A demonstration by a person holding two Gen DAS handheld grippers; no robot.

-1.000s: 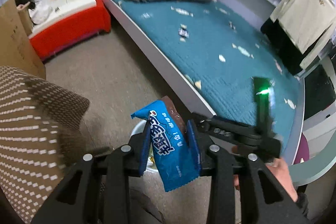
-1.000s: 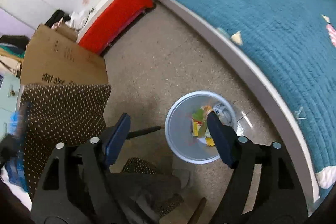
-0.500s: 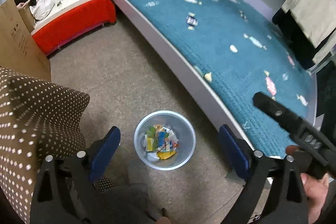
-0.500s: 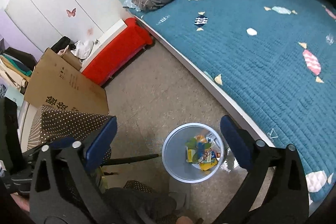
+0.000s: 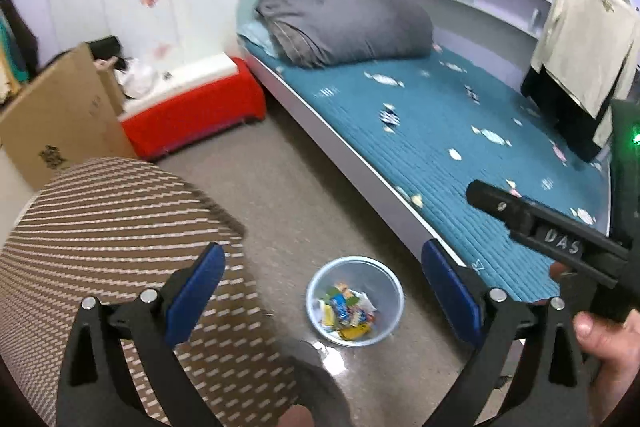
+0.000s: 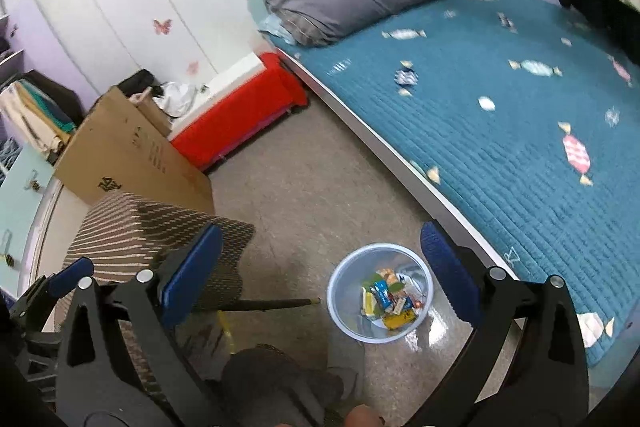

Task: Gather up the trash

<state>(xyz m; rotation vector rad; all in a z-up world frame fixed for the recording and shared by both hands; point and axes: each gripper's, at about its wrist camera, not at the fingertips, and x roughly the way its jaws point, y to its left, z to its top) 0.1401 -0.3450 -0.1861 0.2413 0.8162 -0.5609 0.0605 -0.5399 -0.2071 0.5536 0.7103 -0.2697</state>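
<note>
While the little clear bin (image 5: 355,301) sits on the floor just beside the bed (image 5: 460,163), it's already holding a bright heap of wrappers (image 6: 390,301), and plenty more trash is scattered on the blue cover beyond the bin: a dark striped sweet wrapper (image 6: 405,77), a pink one (image 6: 576,155), pale ones further back towards the grey bedding (image 5: 344,27).

Both tools are over the bin. The left gripper (image 5: 320,291) has its blue pads spread wide, jaws just been opening, nothing between them. The right gripper (image 6: 320,269) is the same: jaws thrown wide, just been opening, empty.

So where's the danger? That bin looks light and narrow; a low swing from either tool could tip it and spill the lot. The spotted chair (image 5: 112,251) crowds in on the side away from the bed, its leg reaching almost to the bin, so there's little room to manoeuvre. And those wrappers on the quilt lie flat on soft fabric; a pinch could snag the cover or miss. The two tools are close together too, so one could knock the other on the reach out.
</note>
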